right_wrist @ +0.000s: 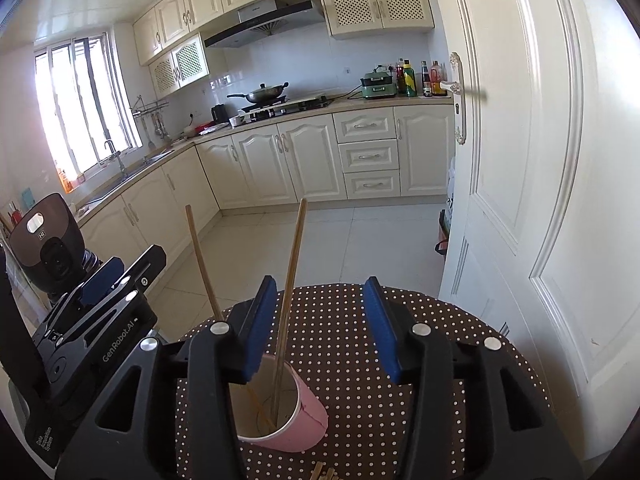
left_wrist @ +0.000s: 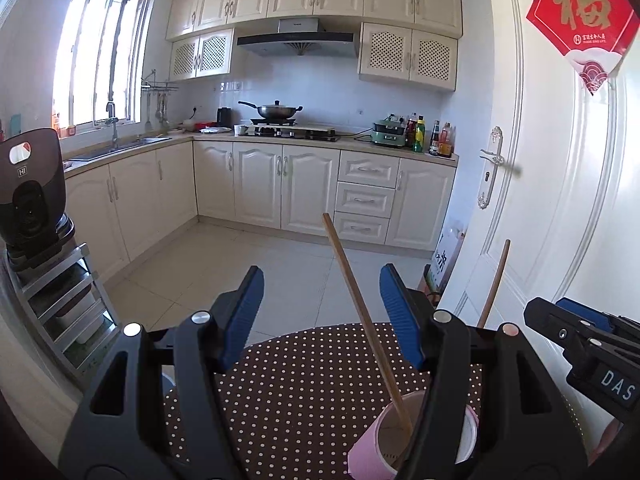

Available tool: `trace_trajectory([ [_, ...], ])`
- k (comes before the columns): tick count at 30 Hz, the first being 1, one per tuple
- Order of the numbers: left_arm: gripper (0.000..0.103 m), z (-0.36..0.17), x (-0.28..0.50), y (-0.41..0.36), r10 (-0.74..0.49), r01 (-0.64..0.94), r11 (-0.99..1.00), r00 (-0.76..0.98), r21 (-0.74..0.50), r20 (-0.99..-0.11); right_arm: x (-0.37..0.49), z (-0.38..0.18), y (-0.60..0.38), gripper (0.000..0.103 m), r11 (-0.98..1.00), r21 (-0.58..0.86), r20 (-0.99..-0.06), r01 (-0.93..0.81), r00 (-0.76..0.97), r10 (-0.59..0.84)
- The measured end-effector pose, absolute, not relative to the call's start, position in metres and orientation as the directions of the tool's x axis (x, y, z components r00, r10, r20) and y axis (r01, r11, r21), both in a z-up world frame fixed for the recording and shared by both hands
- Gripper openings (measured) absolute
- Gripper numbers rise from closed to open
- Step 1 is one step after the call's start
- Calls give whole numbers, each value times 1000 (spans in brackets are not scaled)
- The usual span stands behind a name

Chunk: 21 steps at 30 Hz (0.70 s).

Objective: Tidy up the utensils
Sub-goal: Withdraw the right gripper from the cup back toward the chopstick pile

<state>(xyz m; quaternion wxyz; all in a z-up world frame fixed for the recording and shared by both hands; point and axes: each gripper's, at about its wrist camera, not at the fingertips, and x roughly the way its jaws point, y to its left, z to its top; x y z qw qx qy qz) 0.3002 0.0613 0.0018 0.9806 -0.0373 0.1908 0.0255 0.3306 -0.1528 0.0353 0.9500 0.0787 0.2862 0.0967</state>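
chopsticks stand in the pink cup on the dotted table, two of them by our count: one rises between the fingers of our right gripper, close to its left pad, and the other leans away to the left, past the outside of that gripper. in the left wrist view the same cup sits low under our left gripper, with one chopstick slanting up between its fingers and the second showing behind its right finger.

both claws are spread. as far as we can tell the pads press on neither stick, so we judge both sticks are let go and rest on the cup alone. no earlier picture is given, so we say nothing of how they got there.

so part of the sorting looks done: two sticks are in the cup. more wooden ends peek in at the bottom edge of the right wrist view, lying on the table just in front of the cup. we take these for utensils not yet gathered, though only their tips show. what is left, we judge, is to pick those up and stand them in the cup too.
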Motion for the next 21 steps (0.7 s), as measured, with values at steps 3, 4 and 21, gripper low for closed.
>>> trace_trajectory([
  [3,60,4,295,61,34,-62,996,925,-63,-378,325,37,-154,49,971,195,-529,-139,818,224],
  [4,60,4,293,61,32,-60,996,925,-62,-379,323,37,-155,50,971,194,-529,-139,819,222],
  [21,64,4,235,61,5,-13,1000,920,-16,-393,272,37,-168,65,974,186,-542,-130,813,211],
])
